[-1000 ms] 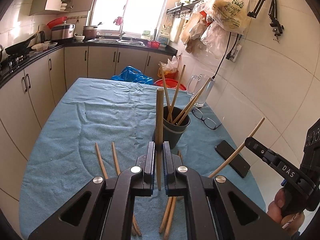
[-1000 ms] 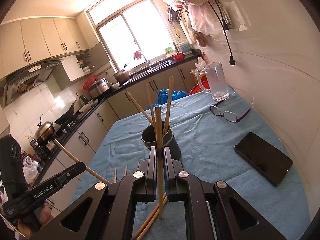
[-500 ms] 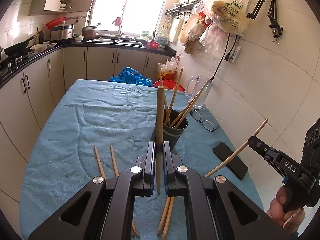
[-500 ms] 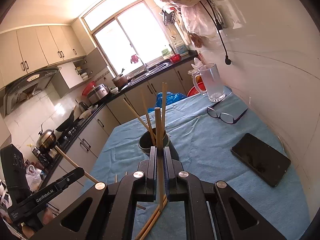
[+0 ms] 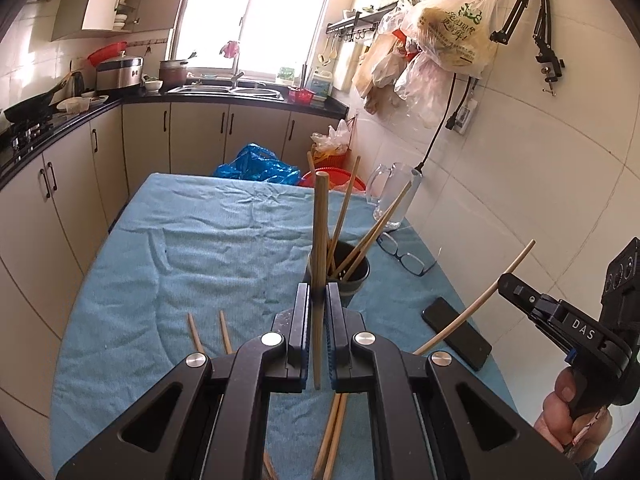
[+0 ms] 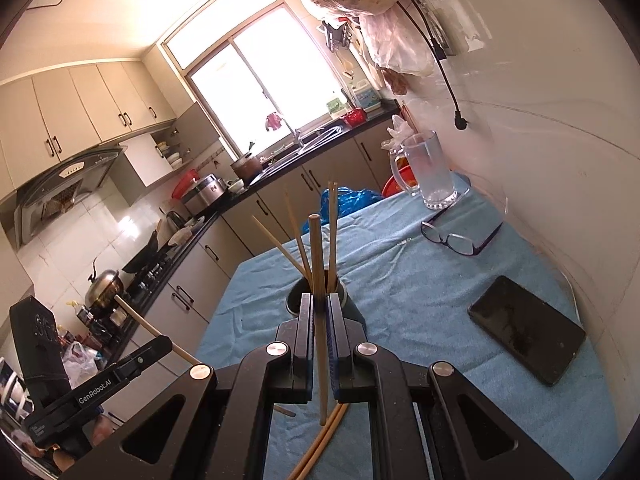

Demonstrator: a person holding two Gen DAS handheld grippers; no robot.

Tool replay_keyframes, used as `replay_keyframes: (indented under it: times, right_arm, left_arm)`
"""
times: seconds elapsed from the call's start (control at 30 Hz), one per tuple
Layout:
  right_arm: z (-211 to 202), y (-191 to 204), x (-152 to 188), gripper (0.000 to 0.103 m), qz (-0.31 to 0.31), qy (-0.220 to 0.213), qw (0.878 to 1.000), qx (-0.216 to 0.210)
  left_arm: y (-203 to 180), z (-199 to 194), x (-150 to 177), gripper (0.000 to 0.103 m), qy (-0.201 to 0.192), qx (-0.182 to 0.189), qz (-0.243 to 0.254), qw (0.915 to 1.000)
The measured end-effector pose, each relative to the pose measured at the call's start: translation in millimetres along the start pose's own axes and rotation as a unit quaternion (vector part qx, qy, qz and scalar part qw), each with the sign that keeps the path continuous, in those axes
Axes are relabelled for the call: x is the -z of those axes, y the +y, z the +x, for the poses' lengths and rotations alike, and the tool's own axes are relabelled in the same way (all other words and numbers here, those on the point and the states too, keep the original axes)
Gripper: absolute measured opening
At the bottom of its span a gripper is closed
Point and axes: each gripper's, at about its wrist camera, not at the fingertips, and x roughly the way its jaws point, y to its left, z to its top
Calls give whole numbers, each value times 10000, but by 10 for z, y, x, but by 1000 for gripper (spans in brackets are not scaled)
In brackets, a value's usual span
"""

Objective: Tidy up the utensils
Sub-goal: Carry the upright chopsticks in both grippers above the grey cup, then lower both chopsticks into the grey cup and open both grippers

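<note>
Left gripper (image 5: 318, 304): jaws clamped on 1 wooden chopstick (image 5: 320, 240). The stick stands near upright between the pads, most of its length above the jaws and a short end below them, clear of the cloth.

Right gripper (image 6: 319, 308): jaws clamped on a second chopstick (image 6: 316, 264), likewise near upright, gripped at about mid-length, with its lower end hanging free above the table.

Both held sticks stand just short of the dark cup (image 5: 352, 276), which sits on the blue tablecloth (image 5: 200, 248) directly beyond each pair of jaws. The cup already holds several chopsticks leaning at angles; the exact count cannot be told.

Loose chopsticks on the cloth: 2 (image 5: 224, 330) left of the left gripper, 2 (image 5: 334, 436) below its jaws.

Each gripper appears at the edge of the other's view, stick slanting upward from it. A hand (image 5: 568, 412) holds the right unit.

Beyond the cup: spectacles (image 6: 456, 240), a black phone (image 6: 528, 328), a glass mug (image 6: 430, 172).
</note>
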Motion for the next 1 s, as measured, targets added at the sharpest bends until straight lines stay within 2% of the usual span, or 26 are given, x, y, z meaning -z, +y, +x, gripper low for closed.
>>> replay_keyframes:
  times: [0.23,0.67,0.83,1.0]
  right_arm:
    - [57,-7,-237,6,92,16,9999,-134]
    - [151,123,-770,7,73,-385,9991,-133]
    - [253,168,-939,7,84,-500,9987,-108]
    - [421,188,-1032,7,33,-567,9984,43]
  left_arm:
    - [-14,-6,-316,6,-105,38,20,9999]
    - [-85,-3,-972,6,-542,18,-26,9985]
    - [-128,152,-1204,6,-632,46,-95,9979]
    - [-119,443,-1249,6,-516,58,-160,9985]
